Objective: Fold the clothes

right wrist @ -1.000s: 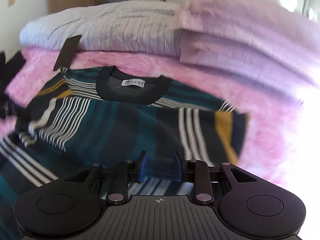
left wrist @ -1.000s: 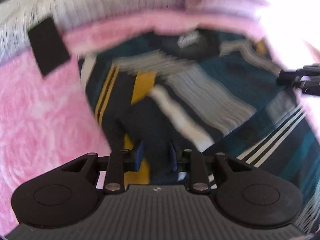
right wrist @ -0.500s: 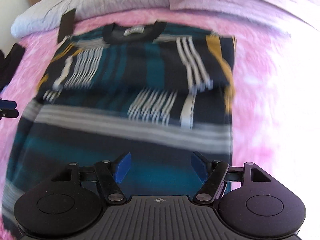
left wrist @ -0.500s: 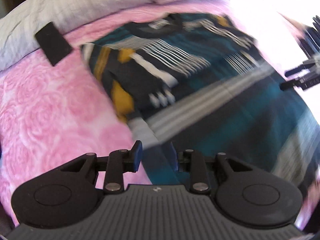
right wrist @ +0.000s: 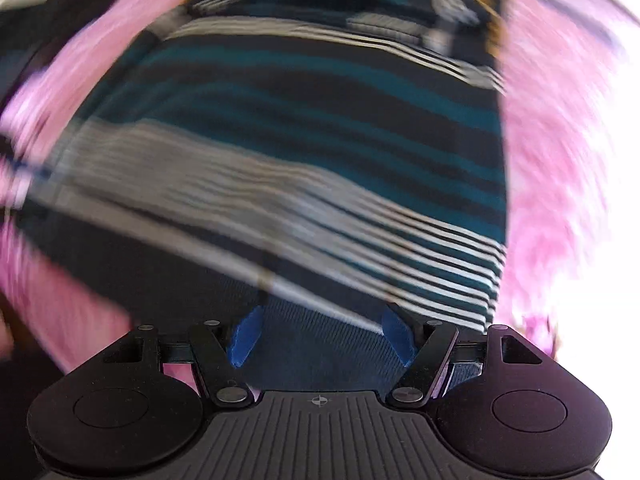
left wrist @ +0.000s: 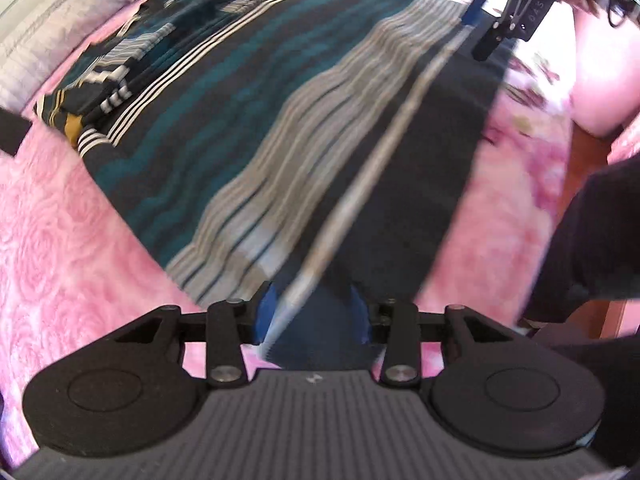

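Observation:
A striped sweater in teal, black, white and mustard lies flat on a pink bedspread, sleeves folded in at the far end. My left gripper is open, its blue pads on either side of the dark bottom hem at the sweater's near corner. My right gripper is open wide over the hem of the sweater at its other corner. It also shows in the left wrist view at the top right. Both views are motion-blurred.
Grey-striped and lilac pillows lie at the head of the bed. A black flat object lies at the left edge. A dark-clothed leg and wooden floor show at the right, past the bed's edge.
Both grippers have moved from the collar end down to the bottom hem. The right gripper opened wide, and the left opened too.

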Demonstrator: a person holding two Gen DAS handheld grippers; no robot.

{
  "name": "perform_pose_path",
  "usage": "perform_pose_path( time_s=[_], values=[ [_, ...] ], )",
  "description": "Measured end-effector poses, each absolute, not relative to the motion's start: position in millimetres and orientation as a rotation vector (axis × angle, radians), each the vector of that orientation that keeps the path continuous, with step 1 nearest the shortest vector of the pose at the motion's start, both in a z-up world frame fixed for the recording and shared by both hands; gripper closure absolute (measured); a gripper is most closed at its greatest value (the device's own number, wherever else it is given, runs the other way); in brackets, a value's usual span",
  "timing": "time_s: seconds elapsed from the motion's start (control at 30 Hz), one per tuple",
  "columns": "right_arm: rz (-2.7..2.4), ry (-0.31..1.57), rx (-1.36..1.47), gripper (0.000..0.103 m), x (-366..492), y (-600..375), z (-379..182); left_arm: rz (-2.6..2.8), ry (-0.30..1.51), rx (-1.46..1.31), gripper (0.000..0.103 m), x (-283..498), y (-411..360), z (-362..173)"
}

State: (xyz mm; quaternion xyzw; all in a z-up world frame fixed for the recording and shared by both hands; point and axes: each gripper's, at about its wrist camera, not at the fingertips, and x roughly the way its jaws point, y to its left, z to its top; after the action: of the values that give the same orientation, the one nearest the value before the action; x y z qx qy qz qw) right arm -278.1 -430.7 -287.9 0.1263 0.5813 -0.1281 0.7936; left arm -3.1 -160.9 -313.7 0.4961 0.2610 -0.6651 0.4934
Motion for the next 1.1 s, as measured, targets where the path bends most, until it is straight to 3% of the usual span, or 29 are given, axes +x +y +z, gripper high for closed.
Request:
perform_pose_path(
  time_s=[0.07,0.33,0.5,0.8,1.1],
  values=[
    [-0.168,1.226,0.111,0.033,-288.6,-413.6,-288.6,-1.618,0.57,1.228,0.06,-21.4,-150.1,-317.3],
    [-0.01,1.108,-0.235,0.033,-350.6,-376.5,-300.4,-1.594,0.302,1.309,0.058,-55.4,-119.7,-338.1],
    [-0.071,1.0,-0.411,0.026,-363.2,-361.5,-318.3,-1.527,0.065,1.341,0.046,-70.2,-109.9,-353.4],
    [-0.17,0.765,-0.659,0.025,-383.8,-334.8,-348.3,-1.387,-0.262,1.313,0.055,-94.2,-91.0,-386.5],
    [-0.31,0.753,-0.694,0.025,-395.6,-310.2,-356.1,-1.214,-0.262,1.31,0.066,-115.1,-83.9,-396.1]
  ],
)
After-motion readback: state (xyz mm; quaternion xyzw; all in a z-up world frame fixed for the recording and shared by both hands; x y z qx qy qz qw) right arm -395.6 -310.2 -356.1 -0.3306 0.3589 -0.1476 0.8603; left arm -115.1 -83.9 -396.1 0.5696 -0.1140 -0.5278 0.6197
